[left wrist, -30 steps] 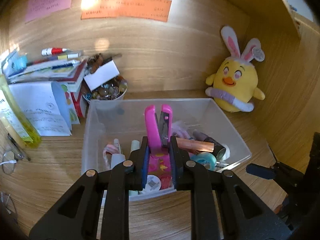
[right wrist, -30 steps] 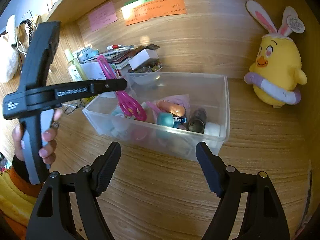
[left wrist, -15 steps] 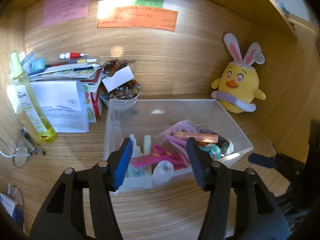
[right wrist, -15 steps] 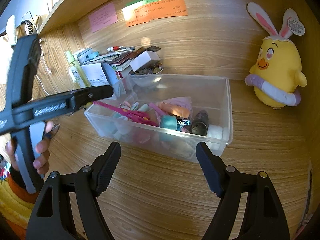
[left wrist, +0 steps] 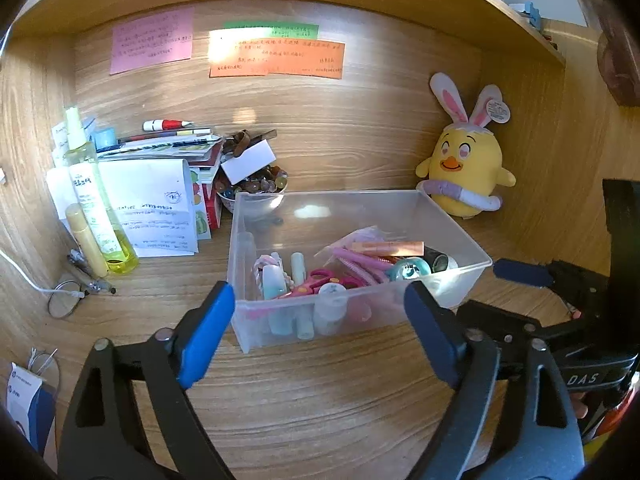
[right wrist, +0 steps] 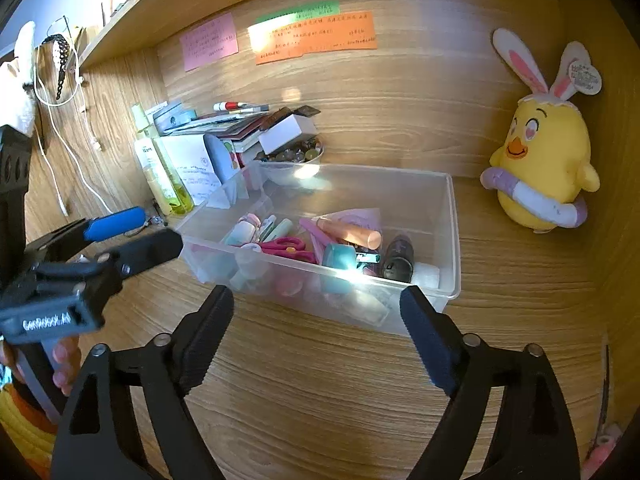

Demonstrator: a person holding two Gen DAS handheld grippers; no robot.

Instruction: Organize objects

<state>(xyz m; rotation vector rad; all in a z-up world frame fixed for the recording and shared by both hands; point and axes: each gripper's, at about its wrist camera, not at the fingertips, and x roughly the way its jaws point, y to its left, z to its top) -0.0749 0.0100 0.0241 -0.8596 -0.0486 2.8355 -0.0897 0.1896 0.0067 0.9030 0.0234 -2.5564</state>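
Both tongs wide and empty before the clear bin [left wrist: 460, 236] on the wooden desk [left wrist: 320, 400].

From the left wrist view, going left to right: a yellow spray bottle [left wrist: 94, 200] at nine o'clock, papers and books [left wrist: 160, 200] beside it, then the bin at centre holding the pink scissors [left wrist: 320, 280] among small toiletries, and a yellow chick plush [left wrist: 466, 172] at two o'clock. The left gripper [left wrist: 318, 330] has just been opening; its jaws gape wide, nothing between them, short of the bin's near wall. The right gripper [right wrist: 316, 332] has also been opening and stands wide, empty, at six o'clock of the bin.
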